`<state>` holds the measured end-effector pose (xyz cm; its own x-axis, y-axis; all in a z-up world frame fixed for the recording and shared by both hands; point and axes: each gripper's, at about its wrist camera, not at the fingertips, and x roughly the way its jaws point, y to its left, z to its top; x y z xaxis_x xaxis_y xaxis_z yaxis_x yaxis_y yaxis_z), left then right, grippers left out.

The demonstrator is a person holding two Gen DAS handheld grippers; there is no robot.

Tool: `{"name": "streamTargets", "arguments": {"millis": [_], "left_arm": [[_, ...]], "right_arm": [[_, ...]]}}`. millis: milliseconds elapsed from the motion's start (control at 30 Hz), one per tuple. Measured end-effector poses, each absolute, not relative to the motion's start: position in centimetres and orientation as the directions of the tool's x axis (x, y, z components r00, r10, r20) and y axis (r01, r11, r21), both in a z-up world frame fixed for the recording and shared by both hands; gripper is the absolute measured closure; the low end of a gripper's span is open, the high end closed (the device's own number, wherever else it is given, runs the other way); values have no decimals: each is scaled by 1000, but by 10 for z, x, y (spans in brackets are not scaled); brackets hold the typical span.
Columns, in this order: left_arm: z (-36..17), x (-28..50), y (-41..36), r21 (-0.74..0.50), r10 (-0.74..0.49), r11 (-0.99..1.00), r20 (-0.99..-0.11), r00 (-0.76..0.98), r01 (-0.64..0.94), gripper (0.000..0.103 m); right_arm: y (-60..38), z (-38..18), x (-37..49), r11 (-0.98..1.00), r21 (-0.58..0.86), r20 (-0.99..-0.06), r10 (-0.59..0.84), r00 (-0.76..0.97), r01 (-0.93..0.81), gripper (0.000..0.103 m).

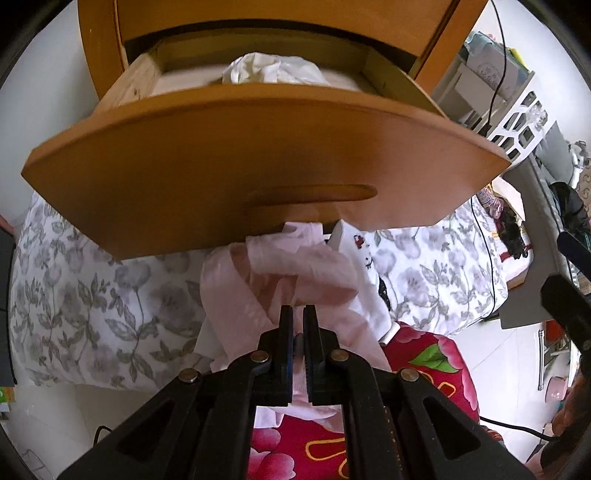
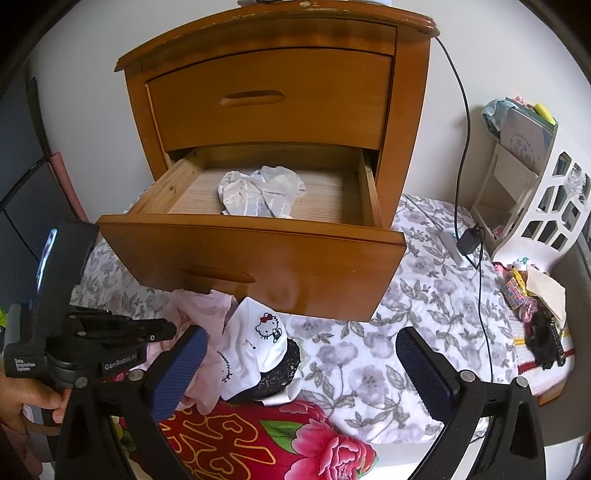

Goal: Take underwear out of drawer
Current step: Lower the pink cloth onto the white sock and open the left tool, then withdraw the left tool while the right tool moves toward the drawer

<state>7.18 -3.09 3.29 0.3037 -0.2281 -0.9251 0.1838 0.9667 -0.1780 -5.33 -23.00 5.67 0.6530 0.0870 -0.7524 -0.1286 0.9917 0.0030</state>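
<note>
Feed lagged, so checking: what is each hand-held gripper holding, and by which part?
Left hand-held gripper pinches the pink underwear by a bunched fold. Right hand-held gripper is open, holding nothing.

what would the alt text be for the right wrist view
An open lower drawer of a wooden nightstand holds one crumpled white garment. Below it, pink and white underwear lie piled on a floral bedspread, between the open right gripper and the left gripper.

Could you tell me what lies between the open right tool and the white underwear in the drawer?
In the right wrist view, the drawer's wooden front panel stands between the right tool and the white underwear.
</note>
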Motion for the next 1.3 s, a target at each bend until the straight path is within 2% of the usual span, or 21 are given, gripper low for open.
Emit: {"name": "streamTargets", "arguments": {"millis": [300,433,600,667,833,1000,1067,1233,1300], "left_arm": [[35,71,-31,-158,-205,972,-930,304,171,95],[38,70,-30,-149,-196,975,-928,318,167,67],[47,69,-28,-146,-197,975,-919,343,170,64],[53,68,-28,-141,-194,975,-914,356,169,55],[66,66,-24,-134,-189,978,-898,398,161,39],[73,66,-19,-129,-176,982,-885,431,138,35],[76,66,-17,-116,-163,985,-880,446,130,27],[79,65,-12,-94,-140,988,-867,478,119,26],[81,65,-10,-85,-130,990,-860,493,113,19]], "right_arm": [[-232,56,-53,992,5,-748,89,657,-129,0],[-231,58,-53,992,3,-745,88,661,-129,0],[-230,59,-54,992,-1,-741,85,666,-128,0],[-229,60,-55,992,-3,-740,84,668,-129,0],[-227,63,-57,992,-11,-732,78,677,-127,0],[-227,66,-57,992,-17,-726,71,684,-122,0],[-225,67,-58,992,-23,-724,68,686,-123,0],[-223,71,-59,992,-33,-716,64,695,-125,0],[-222,73,-60,991,-40,-712,60,700,-126,0]]}}
